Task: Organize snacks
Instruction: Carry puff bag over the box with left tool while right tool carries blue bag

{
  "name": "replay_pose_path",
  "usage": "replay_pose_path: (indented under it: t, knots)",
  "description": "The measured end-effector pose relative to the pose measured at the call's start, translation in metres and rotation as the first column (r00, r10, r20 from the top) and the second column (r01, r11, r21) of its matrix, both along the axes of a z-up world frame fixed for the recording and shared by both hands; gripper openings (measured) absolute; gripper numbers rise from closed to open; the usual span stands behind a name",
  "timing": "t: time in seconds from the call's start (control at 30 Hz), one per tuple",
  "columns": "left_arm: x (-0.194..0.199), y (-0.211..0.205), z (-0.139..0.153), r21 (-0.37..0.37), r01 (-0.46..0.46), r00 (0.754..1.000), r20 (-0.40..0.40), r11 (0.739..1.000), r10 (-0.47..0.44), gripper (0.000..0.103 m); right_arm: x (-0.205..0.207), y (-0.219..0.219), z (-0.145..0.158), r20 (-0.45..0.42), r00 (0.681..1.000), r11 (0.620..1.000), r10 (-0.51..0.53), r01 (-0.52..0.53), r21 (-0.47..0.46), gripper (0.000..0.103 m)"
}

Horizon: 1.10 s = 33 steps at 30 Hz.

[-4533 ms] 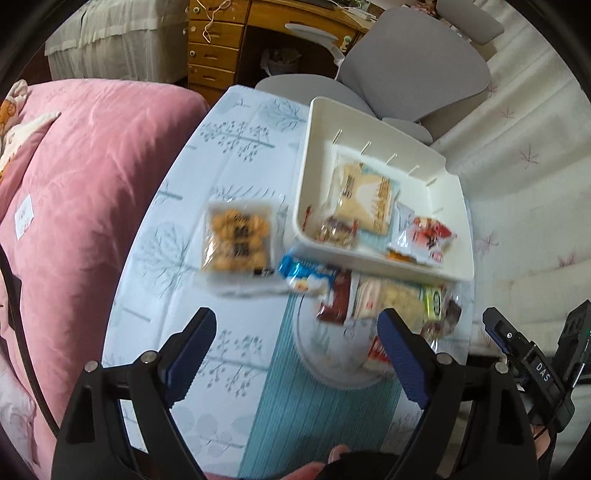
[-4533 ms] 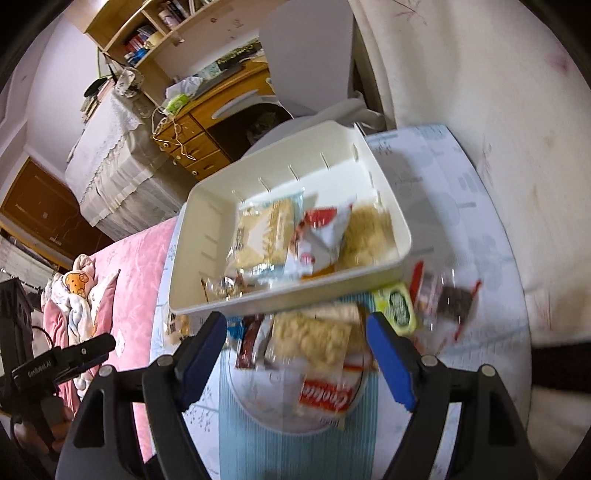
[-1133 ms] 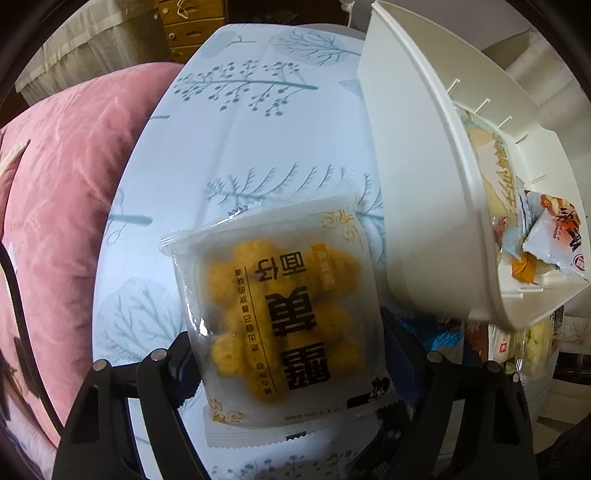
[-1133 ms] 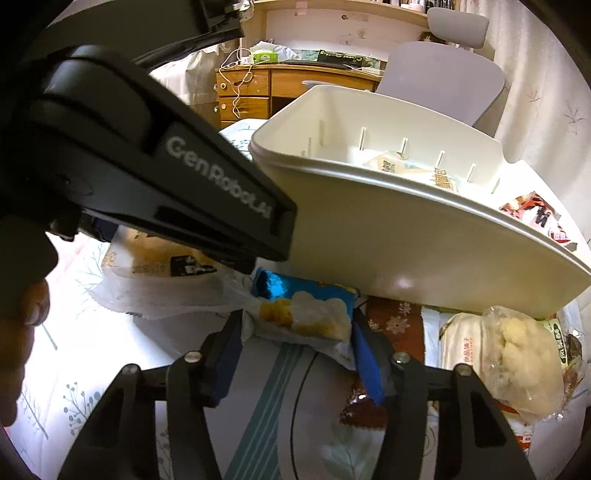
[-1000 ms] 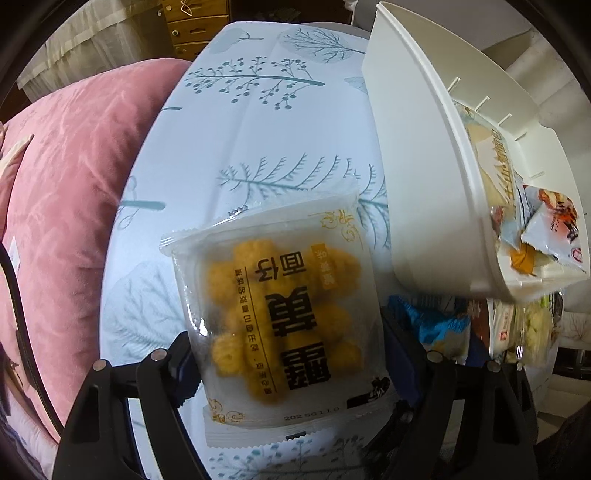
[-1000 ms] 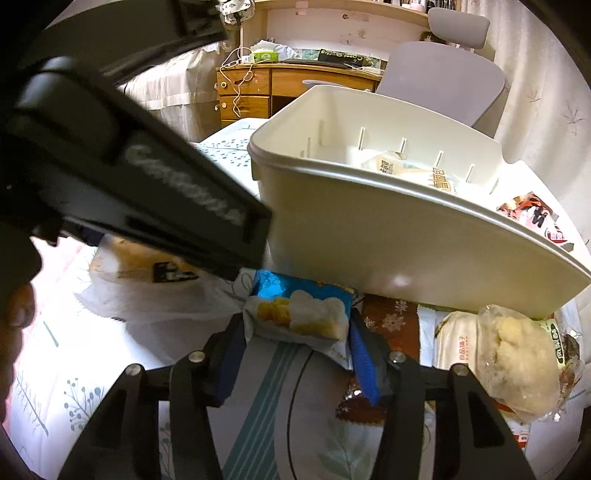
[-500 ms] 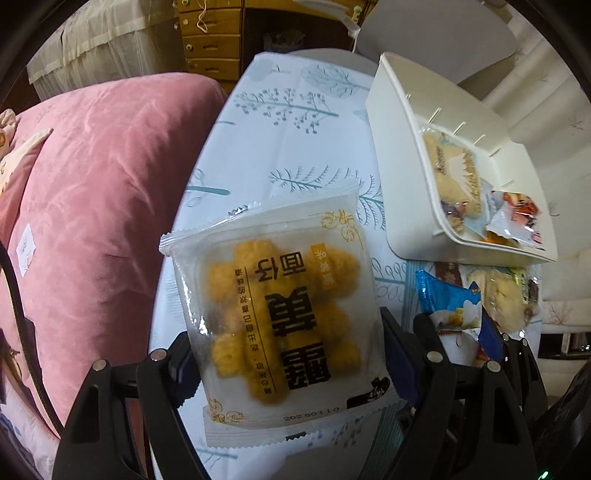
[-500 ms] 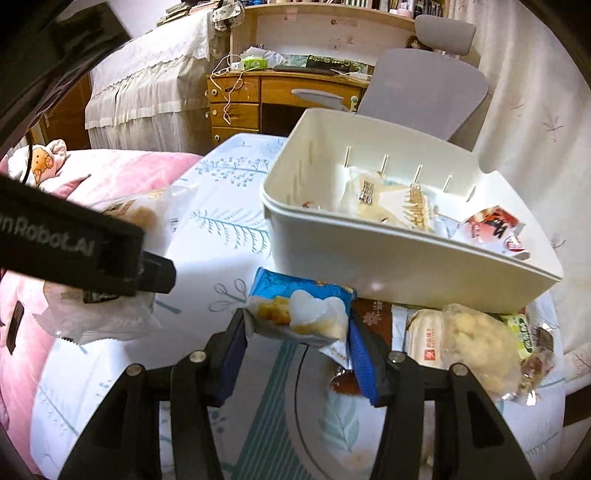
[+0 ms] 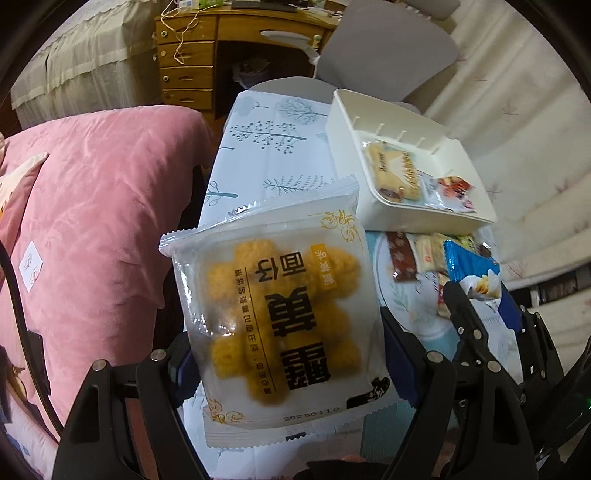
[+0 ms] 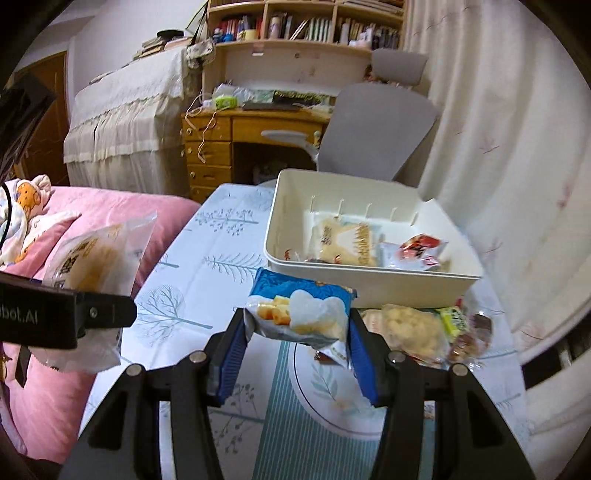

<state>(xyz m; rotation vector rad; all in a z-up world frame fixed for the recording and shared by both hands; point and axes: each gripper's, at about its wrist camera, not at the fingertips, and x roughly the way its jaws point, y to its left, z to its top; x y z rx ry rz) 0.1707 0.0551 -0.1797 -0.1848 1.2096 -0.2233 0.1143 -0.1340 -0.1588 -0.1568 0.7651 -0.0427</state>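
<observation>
We have lifted both packets clear of the table [image 10: 207,258]; our left gripper [image 9: 284,354] clamps the yellow snack pack [image 9: 280,317], our right gripper [image 10: 295,350] the blue packet [image 10: 299,310]; next, we judge, the white bin [image 10: 369,284], near ahead.

A pink quilt [image 9: 92,206] lay on the bed to the left of the worktop [image 10: 207,258], whose cloth bore a tree print. Behind stood a wooden desk [image 10: 236,129] with drawers, a grey office chair [image 10: 376,122] and a bookshelf [image 10: 306,26] above.
</observation>
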Motion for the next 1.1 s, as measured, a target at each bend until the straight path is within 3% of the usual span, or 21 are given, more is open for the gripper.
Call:
replay_pose_path:
  t: [0.27,0.6,0.8,1.1]
  knots:
    - [-0.024,-0.002,0.016,-0.039,0.047,0.999,0.023,0.998,-0.046,0.082,-0.035,-0.006,0.029,0.022,0.998,0.998,-0.055,0.055,-0.016,0.052]
    - [-0.024,-0.041,0.025,-0.053,0.09,0.996,0.008,0.995,-0.089,0.082,-0.05,-0.072,0.043,-0.054,0.981,0.972,-0.189,0.194,0.135,0.052]
    - [-0.003,-0.079,0.025,-0.036,0.049,0.997,-0.06,0.998,-0.051,0.082,-0.036,-0.132,0.057,-0.072,0.973,0.958,-0.22,0.23,0.172,0.052]
    - [0.051,-0.135,0.021,-0.019,-0.034,0.992,-0.123,0.999,0.032,0.082,0.013,-0.211,0.064,-0.081,0.982,0.968,-0.168,0.18,0.175,0.053]
